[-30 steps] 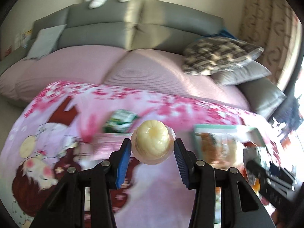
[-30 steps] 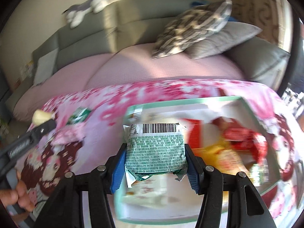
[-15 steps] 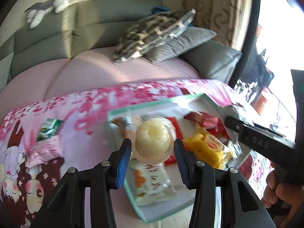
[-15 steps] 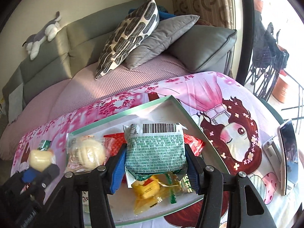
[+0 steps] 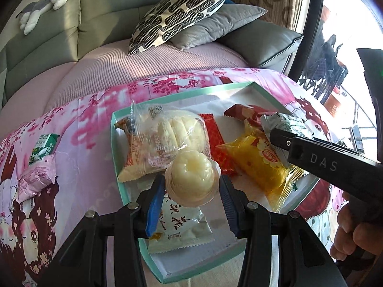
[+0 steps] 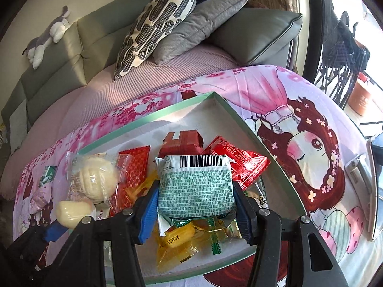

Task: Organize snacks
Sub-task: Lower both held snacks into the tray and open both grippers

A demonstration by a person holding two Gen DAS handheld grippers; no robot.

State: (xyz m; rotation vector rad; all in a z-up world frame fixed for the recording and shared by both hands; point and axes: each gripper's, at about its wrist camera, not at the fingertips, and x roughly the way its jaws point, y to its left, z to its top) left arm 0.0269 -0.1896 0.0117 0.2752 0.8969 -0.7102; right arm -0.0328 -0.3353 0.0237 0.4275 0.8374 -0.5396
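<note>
My left gripper (image 5: 192,191) is shut on a pale yellow jelly cup (image 5: 192,178), held just above the near part of the mint-green box (image 5: 115,148). Across the box, my right gripper (image 6: 195,191) is shut on a green-and-white snack packet (image 6: 195,186) with a barcode, hanging over the box's (image 6: 241,122) right half. Inside the box lie a wrapped white bun (image 5: 167,131), red packets (image 6: 237,160), a yellow packet (image 5: 258,162) and a white packet (image 5: 179,229). The right gripper (image 5: 282,134) with its packet also shows in the left wrist view, the jelly cup (image 6: 70,210) in the right wrist view.
On the pink cartoon cloth (image 5: 79,167) left of the box lie a small green carton (image 5: 44,147) and a pink packet (image 5: 36,179). Behind stands a grey sofa (image 5: 119,16) with cushions. A phone (image 6: 374,186) lies at the cloth's right edge. A hand (image 5: 354,234) grips the right tool.
Both grippers swung right and sank over the box, each keeping its snack. The left gripper came from above the loose snacks on the cloth.
</note>
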